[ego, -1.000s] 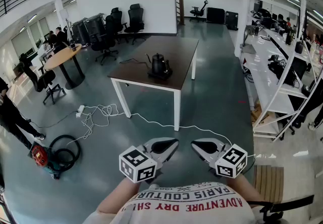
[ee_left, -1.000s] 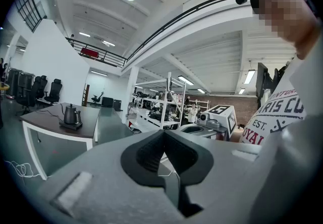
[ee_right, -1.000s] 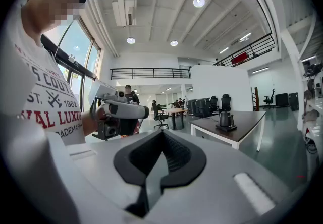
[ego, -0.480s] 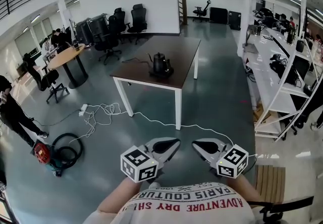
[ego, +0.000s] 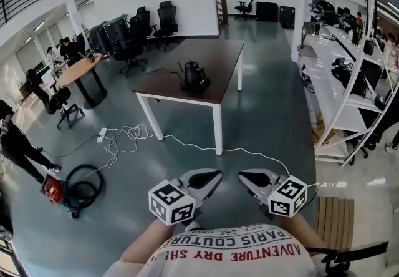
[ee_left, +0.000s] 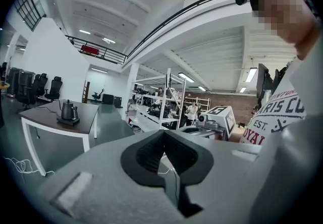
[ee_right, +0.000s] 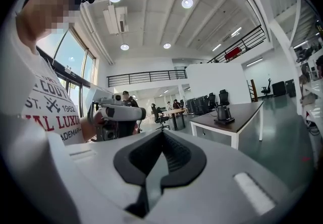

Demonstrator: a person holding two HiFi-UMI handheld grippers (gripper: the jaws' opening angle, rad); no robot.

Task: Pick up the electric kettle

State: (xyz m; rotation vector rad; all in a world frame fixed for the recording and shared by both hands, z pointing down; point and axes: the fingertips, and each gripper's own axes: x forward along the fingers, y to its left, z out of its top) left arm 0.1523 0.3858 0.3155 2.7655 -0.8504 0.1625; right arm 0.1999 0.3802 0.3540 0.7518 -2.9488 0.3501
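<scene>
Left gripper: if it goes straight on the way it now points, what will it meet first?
Nothing near: the way looks free over the floor. The left gripper, jaws shut, aims right of the table and kettle, probably toward the white shelving; depth is unclear.

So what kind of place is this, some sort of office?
Most likely an open-plan office or lab: a cluster of black swivel office chairs, white workbench shelving loaded with equipment, and a dark brown white-legged table carrying a black electric kettle.
</scene>
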